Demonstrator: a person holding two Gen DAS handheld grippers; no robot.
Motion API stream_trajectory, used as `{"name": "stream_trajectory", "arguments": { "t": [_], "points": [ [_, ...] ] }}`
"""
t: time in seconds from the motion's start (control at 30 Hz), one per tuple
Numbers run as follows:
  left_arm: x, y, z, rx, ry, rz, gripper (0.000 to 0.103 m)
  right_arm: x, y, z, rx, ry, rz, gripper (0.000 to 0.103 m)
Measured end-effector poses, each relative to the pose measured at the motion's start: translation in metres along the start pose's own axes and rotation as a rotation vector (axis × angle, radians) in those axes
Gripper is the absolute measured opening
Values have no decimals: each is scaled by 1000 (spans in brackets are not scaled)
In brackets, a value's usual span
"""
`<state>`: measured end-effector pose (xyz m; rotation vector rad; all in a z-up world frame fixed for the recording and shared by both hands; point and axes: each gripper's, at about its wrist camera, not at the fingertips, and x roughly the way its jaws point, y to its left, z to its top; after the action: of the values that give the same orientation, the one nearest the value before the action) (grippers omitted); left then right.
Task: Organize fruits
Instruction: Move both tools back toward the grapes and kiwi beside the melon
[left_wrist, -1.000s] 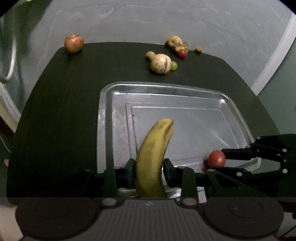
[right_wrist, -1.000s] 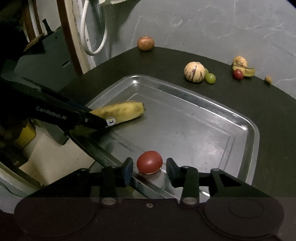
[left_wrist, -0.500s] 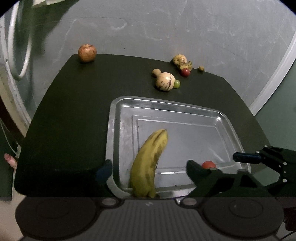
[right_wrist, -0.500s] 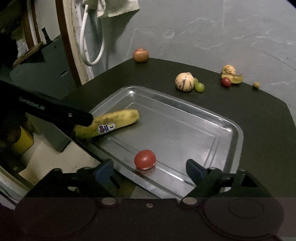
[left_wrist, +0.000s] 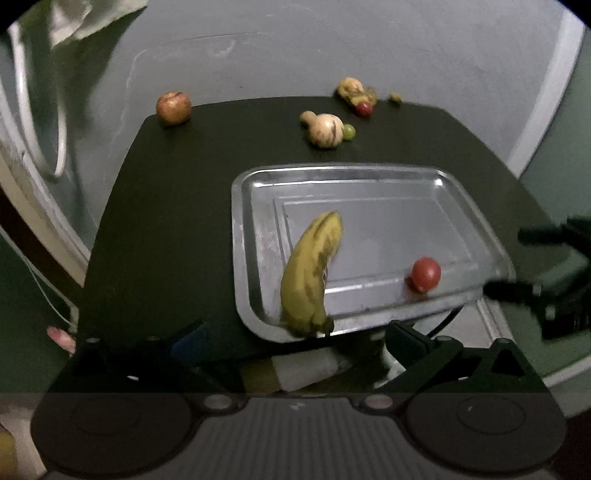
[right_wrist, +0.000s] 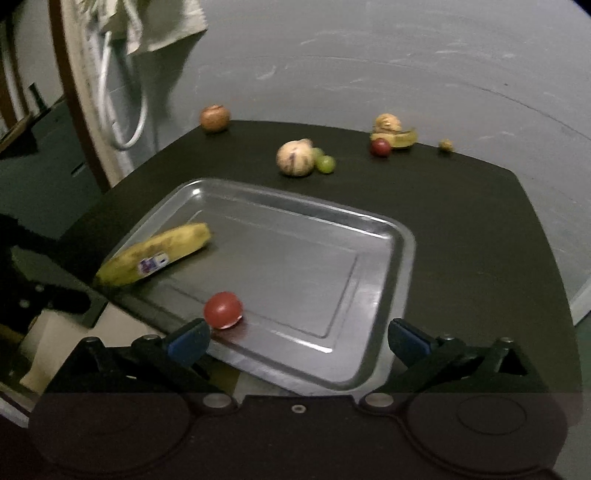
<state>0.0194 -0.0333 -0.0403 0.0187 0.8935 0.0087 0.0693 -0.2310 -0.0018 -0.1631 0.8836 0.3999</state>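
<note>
A metal tray (left_wrist: 369, 177) (right_wrist: 388, 258) sits on a dark round table. In it lie a yellow banana (left_wrist: 310, 269) (right_wrist: 155, 254) and a red tomato (left_wrist: 426, 273) (right_wrist: 222, 309). My left gripper (left_wrist: 295, 343) is open and empty, pulled back just short of the banana's stem end. My right gripper (right_wrist: 297, 339) is open and empty, back from the tray's near rim; it also shows in the left wrist view (left_wrist: 546, 262). At the table's far side lie a striped pale melon (left_wrist: 327, 129) (right_wrist: 294, 158), a green grape (right_wrist: 325, 163), a small red fruit (right_wrist: 380, 147) and an apple (left_wrist: 173, 107) (right_wrist: 214, 117).
A peeled fruit with its skin (right_wrist: 391, 129) and a small nut-like piece (right_wrist: 446, 144) lie at the table's back edge. A white hose (right_wrist: 125, 110) and cloth hang at the left wall. Boxes sit below the table's near edge (left_wrist: 295, 369).
Both grippers opened, letting go of the banana and the tomato in the tray, then drew back and up from the tray. The fruits stay where they were set.
</note>
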Motion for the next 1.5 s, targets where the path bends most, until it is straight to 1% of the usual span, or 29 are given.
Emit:
{"name": "stream_trajectory", "arguments": {
  "t": [0.13,0.3,0.4,0.53,0.63,0.77,1.0,1.2,1.3,1.43,1.5],
  "points": [
    [-1,-5,2,44,22,14,102,1,-7,2,28,-18,-14,102],
    [-3,-7,10,82,20,32,102,5,-11,11,65,-46,-13,102],
    [-3,-5,20,101,24,50,102,10,-11,18,66,-66,-16,102],
    [-1,2,37,121,28,53,102,25,-15,30,70,-78,-34,102],
    [10,10,55,145,30,51,102,36,-19,42,76,-73,-56,102],
    [30,20,83,165,22,28,102,53,-24,60,72,-61,-84,102],
    [73,38,131,190,12,-35,102,79,-35,89,78,-45,-132,102],
    [110,53,167,250,9,-63,102,102,-34,110,-39,-20,-151,102],
    [126,57,184,304,-1,-79,102,114,-34,117,-115,-12,-151,102],
    [146,59,202,395,-22,-93,102,132,-35,127,-218,10,-137,95],
    [156,59,214,464,-48,-91,102,140,-35,132,-259,15,-127,92]
  ]
}}
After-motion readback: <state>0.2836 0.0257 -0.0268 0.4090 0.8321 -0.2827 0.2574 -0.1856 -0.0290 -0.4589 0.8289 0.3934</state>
